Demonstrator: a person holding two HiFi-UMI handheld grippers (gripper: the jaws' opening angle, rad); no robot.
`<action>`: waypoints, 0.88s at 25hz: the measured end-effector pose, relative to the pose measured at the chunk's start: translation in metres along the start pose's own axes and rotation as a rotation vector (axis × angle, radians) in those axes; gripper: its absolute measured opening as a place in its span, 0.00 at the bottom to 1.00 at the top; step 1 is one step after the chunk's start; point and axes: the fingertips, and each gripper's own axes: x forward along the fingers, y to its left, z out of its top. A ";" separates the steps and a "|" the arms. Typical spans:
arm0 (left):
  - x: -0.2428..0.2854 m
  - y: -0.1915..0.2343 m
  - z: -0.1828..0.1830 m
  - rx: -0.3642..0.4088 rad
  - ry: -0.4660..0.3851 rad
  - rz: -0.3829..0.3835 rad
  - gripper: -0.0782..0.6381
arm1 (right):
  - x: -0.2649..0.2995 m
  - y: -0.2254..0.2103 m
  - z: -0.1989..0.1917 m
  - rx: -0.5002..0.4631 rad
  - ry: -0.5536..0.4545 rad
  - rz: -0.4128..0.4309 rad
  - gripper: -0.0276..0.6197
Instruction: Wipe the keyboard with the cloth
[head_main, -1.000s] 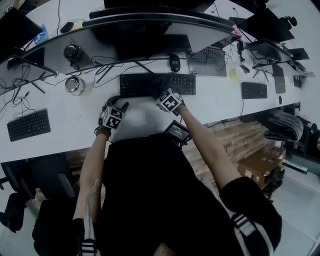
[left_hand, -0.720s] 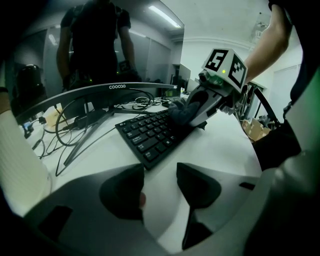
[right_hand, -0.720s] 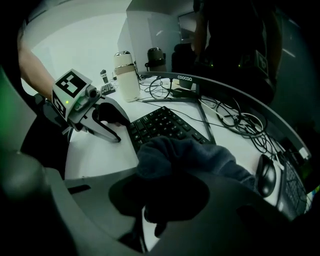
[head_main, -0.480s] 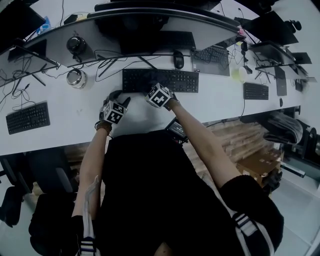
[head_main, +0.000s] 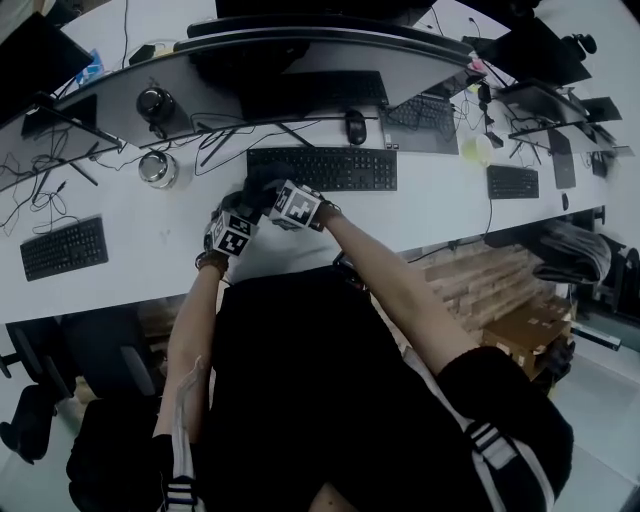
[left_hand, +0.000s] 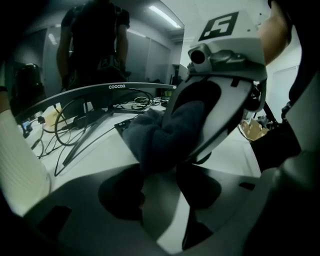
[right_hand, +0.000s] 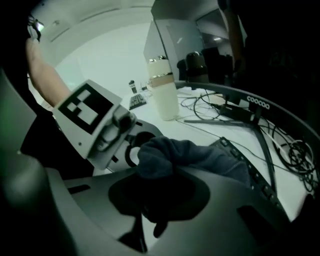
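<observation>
the right tongs (head_main: 262, 193), clenched on the cloth (right_hand: 192, 156), have been swept to the left end of the keyboard (head_main: 345, 168), where a knock against the released left tongs (head_main: 232, 208) is risked.

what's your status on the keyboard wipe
Right gripper jaws shut on the cloth. Cloth at the keyboard left end. Left gripper jaws open, crowding close beside the cloth.

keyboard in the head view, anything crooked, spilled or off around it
Nothing stands out. The keyboard sits straight, and the cloth is bunched at its left end, clamped in the right gripper. The cables behind it are tangled; nothing is spilled.
</observation>
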 end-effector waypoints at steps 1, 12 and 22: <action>0.000 -0.002 -0.001 0.002 -0.003 -0.014 0.40 | -0.004 0.008 0.009 -0.010 -0.041 0.023 0.13; -0.050 -0.002 0.063 0.089 -0.207 0.017 0.42 | -0.183 -0.027 0.072 0.145 -0.611 -0.272 0.13; -0.144 -0.001 0.206 -0.004 -0.669 0.120 0.27 | -0.296 -0.041 0.048 0.202 -0.800 -0.663 0.14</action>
